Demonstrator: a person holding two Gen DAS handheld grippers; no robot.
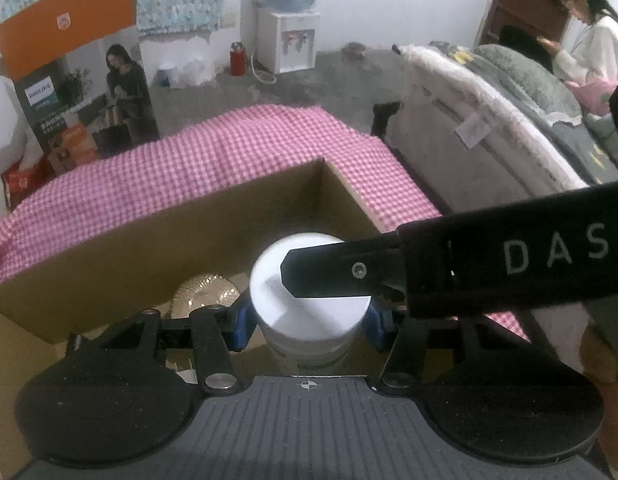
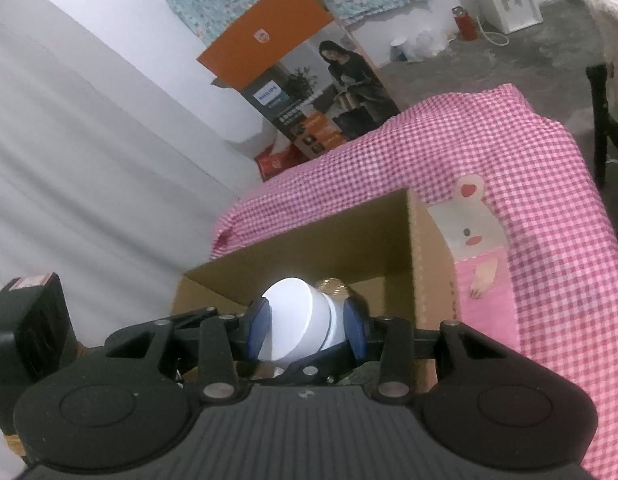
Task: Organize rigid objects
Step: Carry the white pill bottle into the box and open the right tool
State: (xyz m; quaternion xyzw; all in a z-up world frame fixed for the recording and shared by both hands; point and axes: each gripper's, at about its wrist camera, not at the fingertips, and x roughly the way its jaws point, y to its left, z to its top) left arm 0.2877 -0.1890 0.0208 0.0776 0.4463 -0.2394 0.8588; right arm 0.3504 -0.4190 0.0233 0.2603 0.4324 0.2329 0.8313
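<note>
A white jar with a white lid (image 1: 309, 300) is held over the open cardboard box (image 1: 149, 248). My left gripper (image 1: 309, 320) is shut on the jar's body, its blue pads (image 1: 241, 324) at each side. My right gripper (image 2: 305, 328) is shut on the same jar's lid (image 2: 293, 320), blue pads (image 2: 257, 328) on both sides; its black finger (image 1: 333, 272) crosses the lid in the left wrist view. A ribbed glass dish (image 1: 205, 292) lies inside the box, also showing in the right wrist view (image 2: 333, 284).
The box stands on a pink checked cloth (image 1: 269, 148). A pink-and-white cartoon packet (image 2: 477, 232) lies right of the box. A tall printed carton (image 1: 81, 80), a water dispenser (image 1: 289, 36), a bed (image 1: 489, 120) and a seated person (image 1: 589, 28) are beyond.
</note>
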